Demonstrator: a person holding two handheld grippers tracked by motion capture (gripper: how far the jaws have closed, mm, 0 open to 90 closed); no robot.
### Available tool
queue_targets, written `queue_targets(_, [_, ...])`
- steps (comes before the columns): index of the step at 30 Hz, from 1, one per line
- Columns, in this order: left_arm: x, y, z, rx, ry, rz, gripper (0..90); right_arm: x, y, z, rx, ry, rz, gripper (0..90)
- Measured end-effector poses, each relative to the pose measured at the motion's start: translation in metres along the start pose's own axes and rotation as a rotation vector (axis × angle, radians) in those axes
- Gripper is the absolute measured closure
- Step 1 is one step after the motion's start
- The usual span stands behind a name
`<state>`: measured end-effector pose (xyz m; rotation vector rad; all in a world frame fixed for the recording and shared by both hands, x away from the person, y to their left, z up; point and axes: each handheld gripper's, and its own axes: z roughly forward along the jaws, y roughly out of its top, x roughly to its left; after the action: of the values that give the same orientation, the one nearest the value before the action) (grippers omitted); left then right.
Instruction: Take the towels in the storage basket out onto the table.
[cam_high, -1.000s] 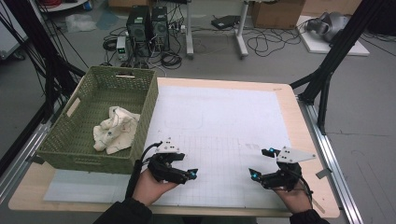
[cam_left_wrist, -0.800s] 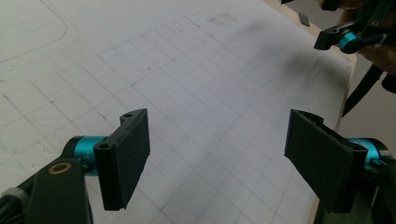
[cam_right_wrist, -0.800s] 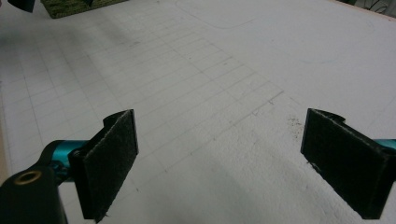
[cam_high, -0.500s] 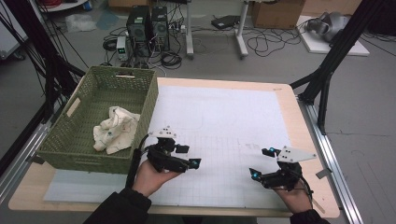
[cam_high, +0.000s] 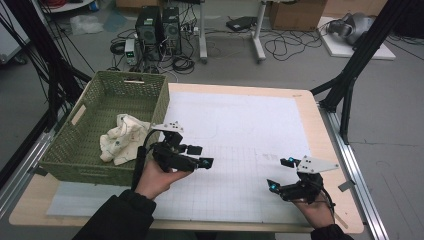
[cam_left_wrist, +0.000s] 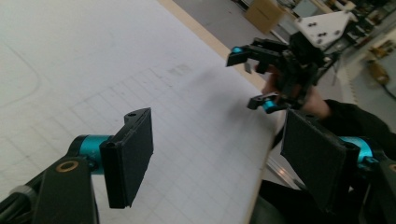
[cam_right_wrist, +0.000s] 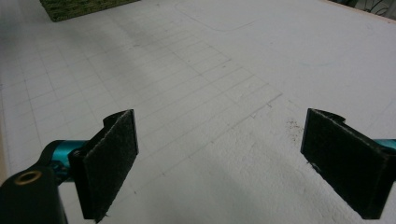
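My left gripper (cam_high: 201, 155) hovers above the white gridded mat (cam_high: 240, 125), just right of the green basket (cam_high: 65, 150), and points right. It is open; its jaws have just been closing a little, with nothing between them. In the left gripper view its black pads (cam_left_wrist: 130, 154) stand wide apart over the mat, and the right gripper (cam_left_wrist: 261, 77) shows farther off. My right gripper (cam_high: 280, 173) rests low near the table's front right, open and empty. Its pads (cam_right_wrist: 109, 163) frame bare mat in the right gripper view.
A crumpled cream cloth (cam_high: 122, 137) lies inside the woven basket, whose corner (cam_right_wrist: 79, 9) shows in the right gripper view. The wooden table edge (cam_high: 330, 150) borders the mat. Black frame legs (cam_high: 350, 75), computers and cables stand beyond the table.
The left hand has risen off the mat and shifted slightly right and away from the front edge. The right hand has kept still.
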<state>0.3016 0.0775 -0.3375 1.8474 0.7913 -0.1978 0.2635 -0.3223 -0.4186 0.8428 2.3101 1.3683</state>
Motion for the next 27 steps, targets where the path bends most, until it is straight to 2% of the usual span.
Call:
queue_targets(1, [-0.001,0.003,0.000,0.009,0.006,0.000,25.4,0.000,0.000,0.000,0.000,0.000,0.003,10.2])
queue_targets(3, [-0.001,0.006,-0.001,0.015,-0.019,-0.008,25.5,-0.001,0.000,0.000,-0.005,-0.001,0.001,10.2])
queue_targets(6, [-0.001,0.012,-0.005,0.000,-0.049,-0.023,25.3,-0.001,0.000,0.000,-0.005,-0.005,-0.005,10.2])
queue_targets(10, [0.004,0.018,-0.009,0.000,-0.062,-0.036,25.3,-0.005,-0.001,0.000,-0.004,-0.011,0.004,10.2])
queue_targets(12, [0.006,0.021,-0.012,-0.003,-0.059,-0.051,25.3,-0.006,0.000,0.000,-0.005,-0.011,0.010,10.2])
queue_targets(22, [0.010,0.035,-0.030,-0.023,-0.058,-0.067,25.3,-0.006,0.000,0.001,-0.006,-0.012,0.005,10.2])
queue_targets(27, [0.017,0.040,-0.039,-0.031,-0.060,-0.092,24.8,-0.006,0.000,0.001,-0.009,-0.012,0.003,10.2])
